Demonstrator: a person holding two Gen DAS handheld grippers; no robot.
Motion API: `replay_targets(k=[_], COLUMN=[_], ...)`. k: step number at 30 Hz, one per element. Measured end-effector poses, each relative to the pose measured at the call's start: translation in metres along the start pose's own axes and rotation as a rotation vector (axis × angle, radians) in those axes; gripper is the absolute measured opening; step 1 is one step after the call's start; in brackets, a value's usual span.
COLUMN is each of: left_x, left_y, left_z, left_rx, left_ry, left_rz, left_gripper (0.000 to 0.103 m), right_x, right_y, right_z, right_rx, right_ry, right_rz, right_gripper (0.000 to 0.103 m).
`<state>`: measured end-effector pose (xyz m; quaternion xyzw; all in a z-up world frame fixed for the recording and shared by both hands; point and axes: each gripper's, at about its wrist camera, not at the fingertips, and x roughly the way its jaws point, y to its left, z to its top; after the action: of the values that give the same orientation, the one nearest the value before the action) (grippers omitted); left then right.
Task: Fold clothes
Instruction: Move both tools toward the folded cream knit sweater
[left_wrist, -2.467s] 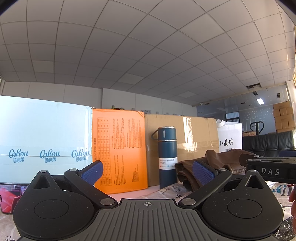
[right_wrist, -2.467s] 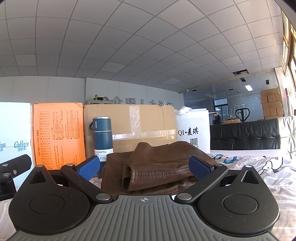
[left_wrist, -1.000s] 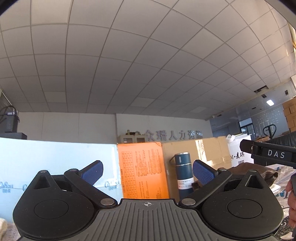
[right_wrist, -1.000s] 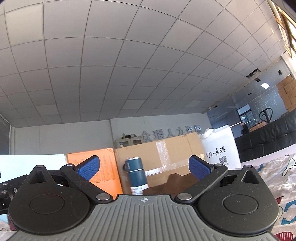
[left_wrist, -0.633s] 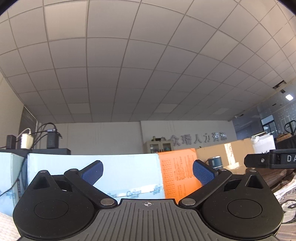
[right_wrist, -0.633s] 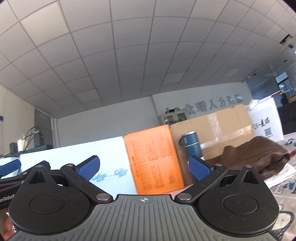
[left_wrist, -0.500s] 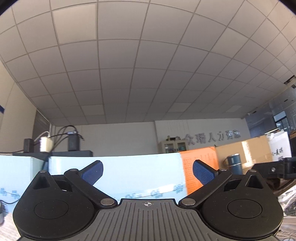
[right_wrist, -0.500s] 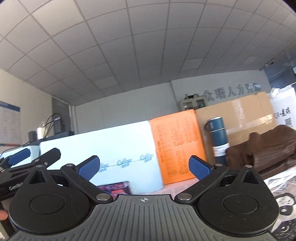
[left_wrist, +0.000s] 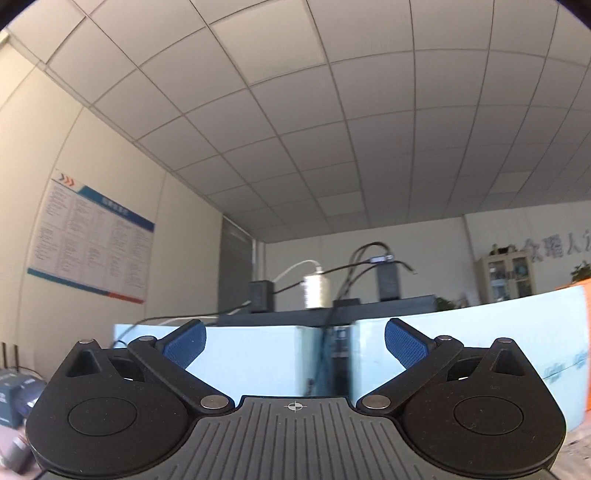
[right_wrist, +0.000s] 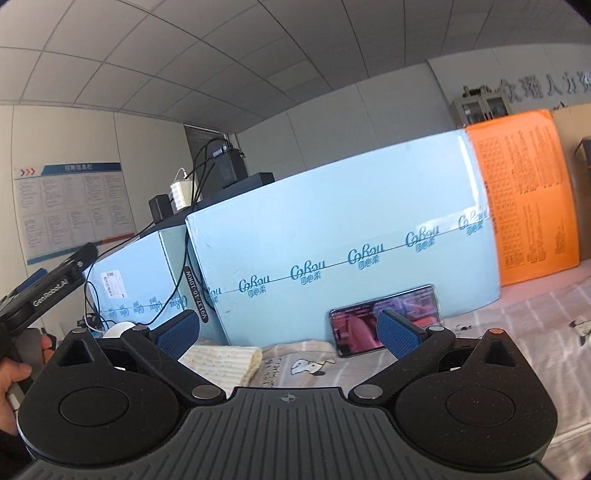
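A cream knitted garment (right_wrist: 225, 363) lies on the patterned bed sheet (right_wrist: 517, 332), just beyond my right gripper's left finger. My right gripper (right_wrist: 286, 334) is open and empty, held above the sheet. My left gripper (left_wrist: 294, 343) is open and empty, tilted up toward the ceiling and the light blue boxes (left_wrist: 258, 363). No clothing shows in the left wrist view. The left gripper's body (right_wrist: 40, 291) and the hand holding it show at the left edge of the right wrist view. The brown garment is out of view.
Light blue cartons (right_wrist: 351, 236) stand along the back, with an orange box (right_wrist: 528, 206) to their right. A phone (right_wrist: 384, 317) leans against the carton. Chargers and cables (right_wrist: 195, 184) sit on top of the cartons. A wall poster (right_wrist: 70, 206) hangs at left.
Both grippers have swung left. The brown garment, blue bottle and white bag have left both views. The cream knit and the phone have come into the right wrist view.
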<state>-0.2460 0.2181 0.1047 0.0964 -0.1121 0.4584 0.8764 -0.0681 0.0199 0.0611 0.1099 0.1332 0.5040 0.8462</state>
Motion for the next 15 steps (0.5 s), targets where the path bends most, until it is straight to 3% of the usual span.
replay_targets(k=[4,7,15], left_x=[0.022,0.043,0.095], left_y=[0.032,0.046,0.065], left_z=[-0.006,-0.029,-0.089], left_rx=[-0.023,-0.053,-0.093], left_ry=[0.113,0.211,0.452], left_rz=[0.010,-0.023,-0.110], left_gripper=[0.103,0.103,0.103], right_x=[0.054,0.094,0.150], right_y=[0.003,0.006,0.008], right_z=[0.006,-0.002,-0.027], right_rx=[0.062,0.128,0.195], right_ry=[0.085,0.174,0.302], right_rz=[0.032,0.067,0.146], right_gripper=[0.103,0.103,0.103])
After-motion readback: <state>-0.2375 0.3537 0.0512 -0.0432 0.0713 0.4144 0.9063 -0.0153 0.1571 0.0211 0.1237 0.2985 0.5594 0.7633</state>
